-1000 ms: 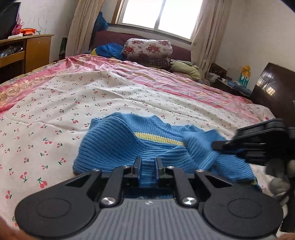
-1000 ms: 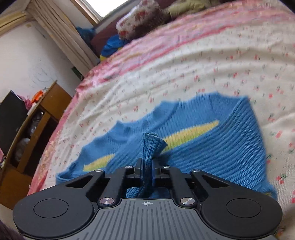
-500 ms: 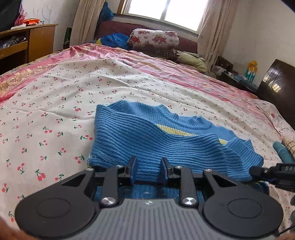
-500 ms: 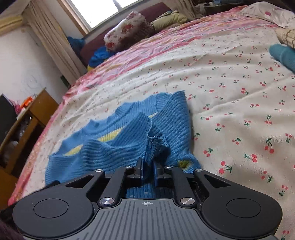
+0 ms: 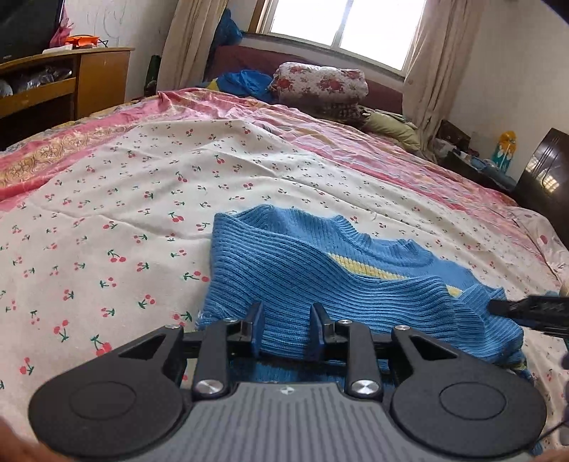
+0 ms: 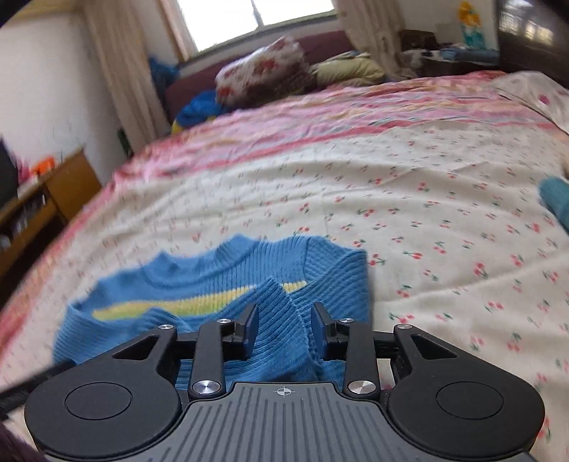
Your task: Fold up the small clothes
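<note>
Nearest in the left wrist view, left gripper (image 5: 286, 328) spread wide, holding nothing, ribbed blue knit running on under and between the parted fingertips. Likewise in the right wrist view: right gripper (image 6: 284, 328) parted and empty, a folded flap and a seam of the knit lying in the gap. Blue sweater (image 5: 330, 284) directly ahead of both tools, lower edge closest, collar farthest, yellow stripe (image 6: 199, 302) crosswise, long axis running side to side between the two grippers. Neither gripper clearly nearer; each at its own end of the near edge, the right one's black fingers just visible at the left view's right margin. Sleeves seemingly turned in over the body, so probably a near-to-far fold remaining, judged only from the lie of the cloth. Underneath, cherry-print bedsheet (image 5: 124, 213), cream and rumpled, pink-striped bedding beyond. A teal item at the right view's edge, well apart, too blurred to identify. Farther off, floral pillow (image 5: 320, 80), wooden shelf unit (image 5: 71, 81) to the left, curtains, bright window (image 5: 341, 28).
</note>
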The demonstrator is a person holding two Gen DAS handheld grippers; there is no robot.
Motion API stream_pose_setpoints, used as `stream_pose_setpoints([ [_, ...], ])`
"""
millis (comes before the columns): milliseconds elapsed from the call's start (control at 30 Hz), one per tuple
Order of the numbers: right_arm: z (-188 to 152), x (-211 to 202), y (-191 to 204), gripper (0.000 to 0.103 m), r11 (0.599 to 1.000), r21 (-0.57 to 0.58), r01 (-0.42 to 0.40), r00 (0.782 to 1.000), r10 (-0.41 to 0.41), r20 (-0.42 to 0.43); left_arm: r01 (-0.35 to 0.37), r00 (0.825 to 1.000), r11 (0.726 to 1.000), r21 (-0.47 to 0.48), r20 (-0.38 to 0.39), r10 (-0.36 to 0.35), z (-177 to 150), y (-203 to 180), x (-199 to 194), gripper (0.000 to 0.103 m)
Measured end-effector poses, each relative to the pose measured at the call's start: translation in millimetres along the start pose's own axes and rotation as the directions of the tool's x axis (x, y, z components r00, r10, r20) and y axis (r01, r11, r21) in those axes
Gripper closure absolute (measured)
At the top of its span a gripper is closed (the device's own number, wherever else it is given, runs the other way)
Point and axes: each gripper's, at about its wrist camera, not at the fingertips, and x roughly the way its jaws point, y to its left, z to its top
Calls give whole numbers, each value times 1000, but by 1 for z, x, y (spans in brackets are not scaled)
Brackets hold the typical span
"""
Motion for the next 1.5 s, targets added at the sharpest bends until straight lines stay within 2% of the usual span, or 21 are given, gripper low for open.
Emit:
stream_pose_setpoints([
  [100, -2, 23, 6, 70, 999, -47, -7, 998, 4, -60, -11, 1000, 1000, -6, 2, 11, 1, 2, 2, 69],
  [133, -2, 26, 8, 72, 998, -59, -11, 998, 7, -63, -16, 1000, 1000, -8, 4, 16, 2, 3, 2, 69],
  [233, 2, 24, 11, 96, 997, -76, -12, 998, 7, -60, -33, 999, 999, -16, 2, 33, 3, 6, 4, 69],
  [333, 15, 13, 7, 99, 999, -52, 6, 1000, -6, 9, -52, 999, 998, -23, 12, 53, 3, 8, 4, 69],
  [433, 24, 6, -5, 99, 1000, 21, 17, 998, -18, 64, -92, 995, 996, -20, 37, 93, 4, 9, 2, 69],
  [500, 22, 13, -7, 99, 999, 14, 46, 998, -46, 46, -98, 995, 995, -35, 28, 99, 4, 13, 4, 69],
  [600, 11, 28, -7, 97, 996, -27, 86, 996, -87, -32, -98, 995, 994, -46, 13, 99, 4, 15, 6, 69],
  [733, 9, 17, -6, 89, 994, -28, 101, 995, -101, 2, -103, 994, 994, -27, 17, 104, 4, 13, 6, 69],
  [900, 14, -7, 8, 87, 983, -95, 154, 985, -145, 93, -102, 995, 994, -27, 12, 102, 4, 11, 7, 69],
  [1033, 11, -13, 27, 85, 980, -156, 126, 988, -109, 114, -114, 993, 994, 3, 11, 114, 3, 8, 7, 68],
  [1200, 3, 5, 49, 85, 975, -211, 69, 997, -58, 57, -113, 994, 994, 9, 4, 113, 3, 9, 7, 68],
  [1333, 0, 29, 46, 85, 982, -175, 74, 997, -78, -16, -116, 993, 993, 25, 1, 116, 4, 8, 9, 68],
  [1433, 1, 34, 36, 78, 987, -138, 88, 995, -92, -24, -118, 993, 992, 37, -1, 119, 3, 7, 10, 68],
  [1500, 1, 33, 33, 77, 987, -133, 90, 995, -95, -28, -118, 993, 992, 38, -2, 118, 4, 7, 10, 68],
])
